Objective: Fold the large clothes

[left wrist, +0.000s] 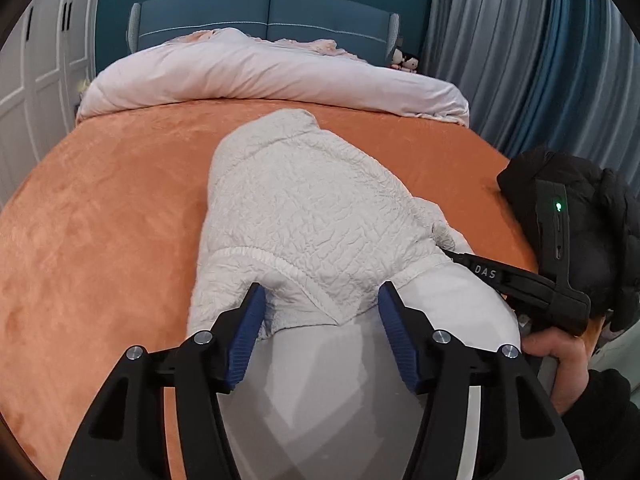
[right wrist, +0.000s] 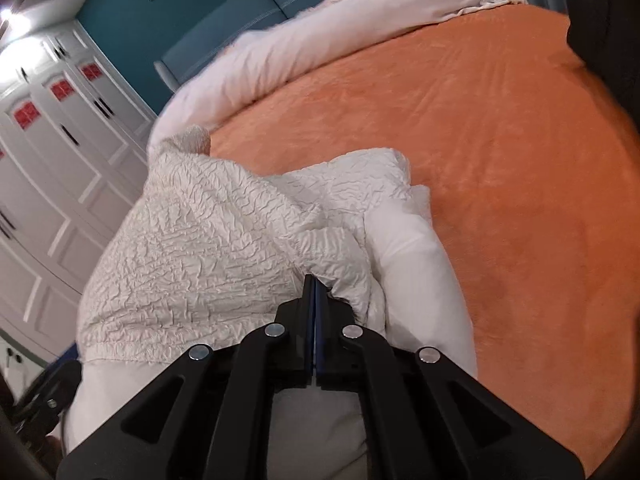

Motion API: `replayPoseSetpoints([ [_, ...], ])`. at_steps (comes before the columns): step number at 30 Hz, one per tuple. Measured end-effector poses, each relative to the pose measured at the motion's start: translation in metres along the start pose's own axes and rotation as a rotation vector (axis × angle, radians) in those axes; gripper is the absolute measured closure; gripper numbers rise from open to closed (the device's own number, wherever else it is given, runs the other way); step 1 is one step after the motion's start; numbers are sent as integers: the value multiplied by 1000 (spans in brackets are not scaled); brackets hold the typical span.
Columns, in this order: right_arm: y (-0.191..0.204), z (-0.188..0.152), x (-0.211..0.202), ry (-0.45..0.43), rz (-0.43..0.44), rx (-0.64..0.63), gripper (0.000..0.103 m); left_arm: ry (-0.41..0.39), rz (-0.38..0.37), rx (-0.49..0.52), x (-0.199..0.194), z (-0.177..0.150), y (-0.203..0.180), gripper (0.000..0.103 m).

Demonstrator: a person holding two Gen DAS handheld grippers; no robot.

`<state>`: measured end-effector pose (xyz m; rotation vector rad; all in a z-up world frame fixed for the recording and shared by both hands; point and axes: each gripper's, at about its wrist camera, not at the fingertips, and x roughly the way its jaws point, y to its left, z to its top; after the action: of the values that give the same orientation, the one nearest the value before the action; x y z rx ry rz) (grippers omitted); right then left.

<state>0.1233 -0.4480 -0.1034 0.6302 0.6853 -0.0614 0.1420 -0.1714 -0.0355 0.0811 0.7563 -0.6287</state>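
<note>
A white crinkled quilted jacket lies on the orange bed cover, its smooth white lining showing at the near end. My left gripper is open, its blue pads on either side of the jacket's near hem, holding nothing. My right gripper is shut on a bunched fold of the jacket near its hem. The right gripper also shows in the left wrist view at the jacket's right edge, held by a hand.
A pale pink duvet is rolled across the bed's far end before a blue headboard. White wardrobe doors stand on the left, grey curtains on the right. The person's dark sleeve is at the bed's right edge.
</note>
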Motion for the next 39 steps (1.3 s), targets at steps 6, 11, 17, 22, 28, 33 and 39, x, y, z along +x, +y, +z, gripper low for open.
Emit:
replayPoseSetpoints([
  [6,-4,-10,7,-50,24,-4,103,-26,-5,9,16,-13,4,44],
  [11,-8,-7,9,-33,30,8,103,-31,7,17,18,-15,1,44],
  [17,30,35,-35,-15,-68,8,98,15,9,17,-13,1,-5,46],
  [22,67,69,-39,-33,-102,-50,98,26,-51,-89,-33,3,-10,46],
  [28,37,64,25,42,-280,-17,103,82,30,-22,-20,8,-28,43],
  [33,5,50,50,54,-262,35,103,110,51,49,-12,11,-43,41],
  [39,-6,43,63,52,-228,61,103,123,66,91,-4,10,-52,39],
])
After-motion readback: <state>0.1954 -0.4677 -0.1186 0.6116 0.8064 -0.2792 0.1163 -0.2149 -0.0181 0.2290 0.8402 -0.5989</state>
